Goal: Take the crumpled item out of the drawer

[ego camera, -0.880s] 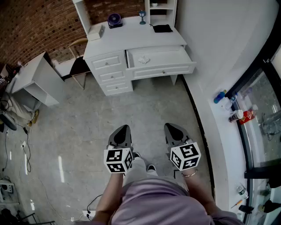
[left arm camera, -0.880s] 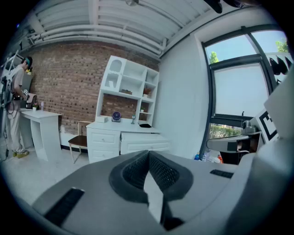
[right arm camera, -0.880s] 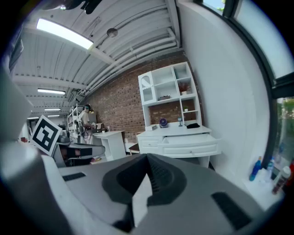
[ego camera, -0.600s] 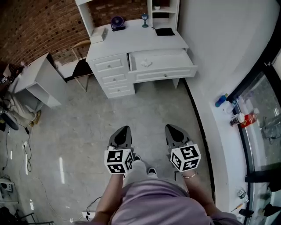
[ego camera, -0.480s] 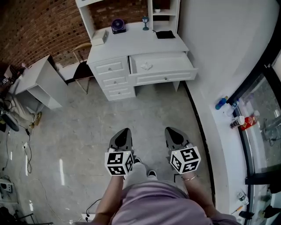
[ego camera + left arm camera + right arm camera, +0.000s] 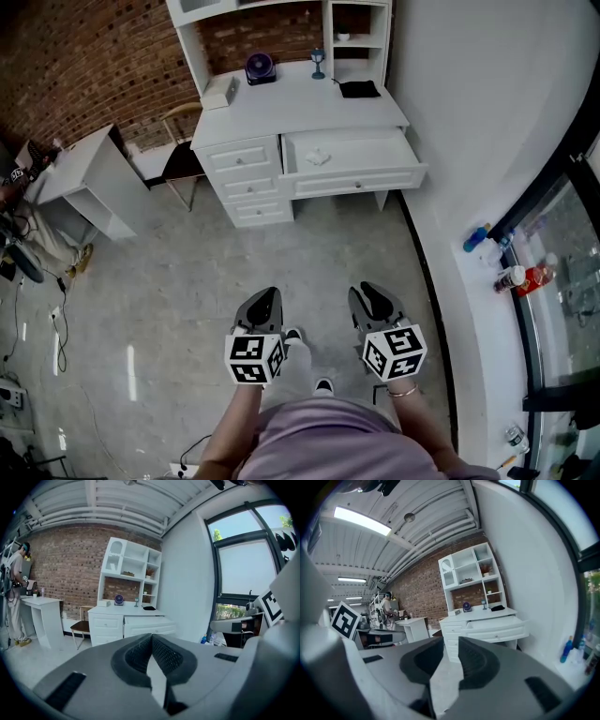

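Observation:
A crumpled white item [image 6: 317, 157] lies in the open top drawer [image 6: 354, 169] of a white desk [image 6: 291, 98] across the room. Both grippers are held low in front of the person, far short of the desk, over the grey floor. My left gripper [image 6: 265, 296] [image 6: 151, 637] is shut, its jaw tips touching with nothing between them. A narrow gap shows between the jaws of my right gripper [image 6: 367, 292] [image 6: 451, 642], which is open and holds nothing. Both gripper views also catch the drawer [image 6: 149, 628] [image 6: 499, 630], but the crumpled item is hidden in them.
On the desk stand a small fan [image 6: 259, 66], a box [image 6: 218, 92] and a black object [image 6: 359, 89]. A chair [image 6: 178, 155] and a white side table [image 6: 84, 178] stand to its left. Bottles [image 6: 514, 267] line the window sill at the right. A person [image 6: 16, 597] stands far left.
In the head view the desk has slid downward and a little right, and more of its shelf shows. Both grippers sit lower in the frame. Their jaws look the same.

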The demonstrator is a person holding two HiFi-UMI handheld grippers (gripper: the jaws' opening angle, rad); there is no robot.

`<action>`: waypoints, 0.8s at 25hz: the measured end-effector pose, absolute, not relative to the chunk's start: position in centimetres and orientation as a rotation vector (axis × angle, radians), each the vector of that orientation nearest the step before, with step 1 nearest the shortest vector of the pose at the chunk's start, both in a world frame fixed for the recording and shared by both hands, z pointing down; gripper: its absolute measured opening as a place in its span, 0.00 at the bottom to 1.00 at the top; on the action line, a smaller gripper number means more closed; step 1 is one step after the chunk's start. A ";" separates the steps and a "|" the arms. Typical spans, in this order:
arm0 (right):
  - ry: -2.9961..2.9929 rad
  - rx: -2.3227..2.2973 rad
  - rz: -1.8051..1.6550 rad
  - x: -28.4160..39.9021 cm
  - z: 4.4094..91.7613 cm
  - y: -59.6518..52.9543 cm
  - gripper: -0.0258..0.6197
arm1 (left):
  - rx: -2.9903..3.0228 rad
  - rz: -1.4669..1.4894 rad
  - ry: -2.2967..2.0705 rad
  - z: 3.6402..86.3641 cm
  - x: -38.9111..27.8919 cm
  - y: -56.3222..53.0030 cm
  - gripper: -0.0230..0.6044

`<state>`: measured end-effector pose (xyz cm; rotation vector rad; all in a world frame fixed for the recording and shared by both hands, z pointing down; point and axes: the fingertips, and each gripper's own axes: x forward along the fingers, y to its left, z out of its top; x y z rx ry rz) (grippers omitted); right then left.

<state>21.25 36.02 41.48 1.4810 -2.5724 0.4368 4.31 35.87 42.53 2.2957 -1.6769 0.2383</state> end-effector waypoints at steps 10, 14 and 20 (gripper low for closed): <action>-2.584 1.443 0.460 18.6 42.5 28.2 0.28 | 2.318 0.247 -1.633 43.8 3.1 27.3 0.04; -2.569 1.447 0.466 16.8 42.6 23.1 0.30 | 2.315 0.246 -1.618 44.1 1.5 21.9 0.04; -2.535 1.466 0.468 14.5 42.4 15.3 0.30 | 2.309 0.243 -1.591 44.3 -1.3 14.1 0.04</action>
